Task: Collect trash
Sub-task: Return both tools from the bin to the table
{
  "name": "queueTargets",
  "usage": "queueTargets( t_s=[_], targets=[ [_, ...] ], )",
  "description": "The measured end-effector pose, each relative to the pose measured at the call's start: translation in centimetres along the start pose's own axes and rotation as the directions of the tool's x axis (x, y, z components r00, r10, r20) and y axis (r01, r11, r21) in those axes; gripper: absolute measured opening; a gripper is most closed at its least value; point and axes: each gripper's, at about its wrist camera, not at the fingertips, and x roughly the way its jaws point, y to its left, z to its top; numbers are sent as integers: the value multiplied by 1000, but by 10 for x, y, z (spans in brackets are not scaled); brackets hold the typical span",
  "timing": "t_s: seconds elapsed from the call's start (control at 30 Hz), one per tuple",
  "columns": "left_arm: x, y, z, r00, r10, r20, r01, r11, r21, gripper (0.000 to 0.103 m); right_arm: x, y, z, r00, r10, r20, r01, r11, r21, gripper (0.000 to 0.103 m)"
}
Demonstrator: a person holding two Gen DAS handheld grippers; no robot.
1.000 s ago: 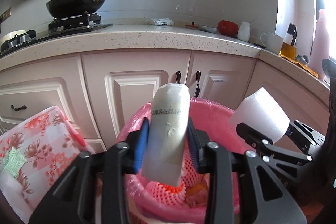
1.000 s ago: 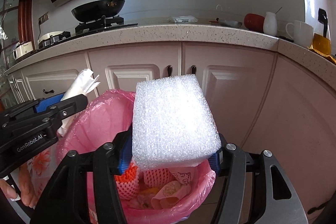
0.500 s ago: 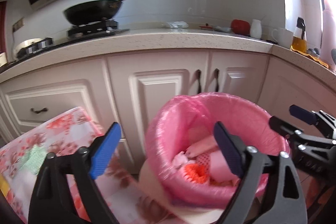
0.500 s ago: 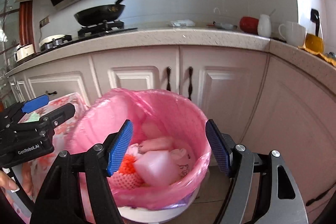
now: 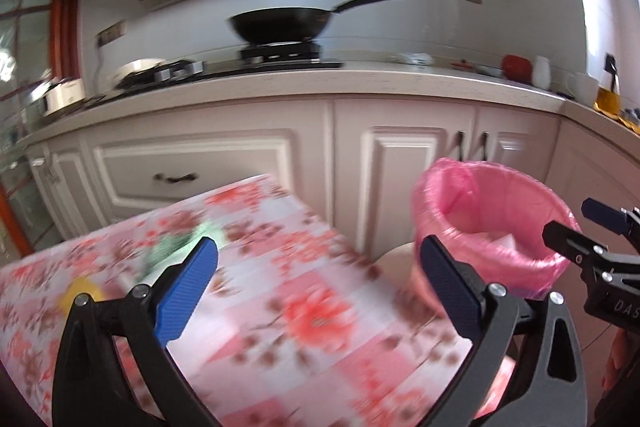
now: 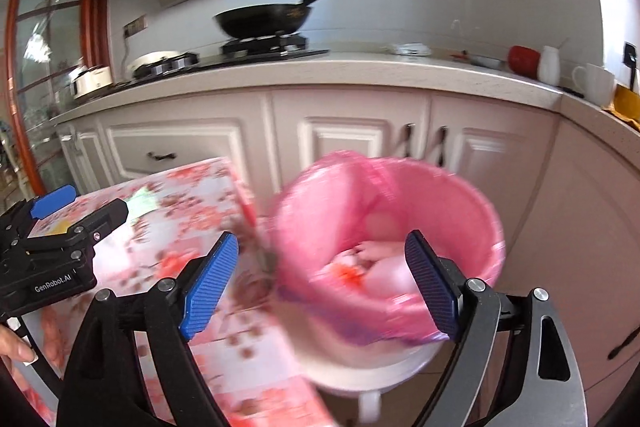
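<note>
While both views blur, the left claw (image 5: 318, 291) stands wide, nothing between its blue pads, over the floral-clothed counter (image 5: 280, 307); its jaws have just been opening. The right claw (image 6: 322, 283) is also wide and empty, jaws just opening too, above the pink-lined trash bin (image 6: 460, 203). Trash (image 6: 372, 267) lies inside the bin. From the left view the bin (image 5: 492, 227) sits at 3 o'clock, beside the counter. A green scrap (image 5: 176, 247) and a yellow bit (image 5: 82, 291) lie on the cloth at 9 o'clock.

The bin (image 6: 460, 211) stands right of the table (image 6: 192, 227), before the cabinets (image 6: 348, 135).
</note>
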Motion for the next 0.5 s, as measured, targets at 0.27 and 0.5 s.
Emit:
queueTargets(
  t_s=[0.27, 0.5],
  targets=[
    [-45, 72, -35, 997, 74, -21, -75, 995, -63, 98, -5, 75, -26, 993, 100, -57, -101, 995, -21, 81],
    [-73, 141, -70, 984, 163, -78, -173, 974, -145, 98, 0, 133, -42, 982, 144, -119, -155, 984, -85, 81]
  ],
)
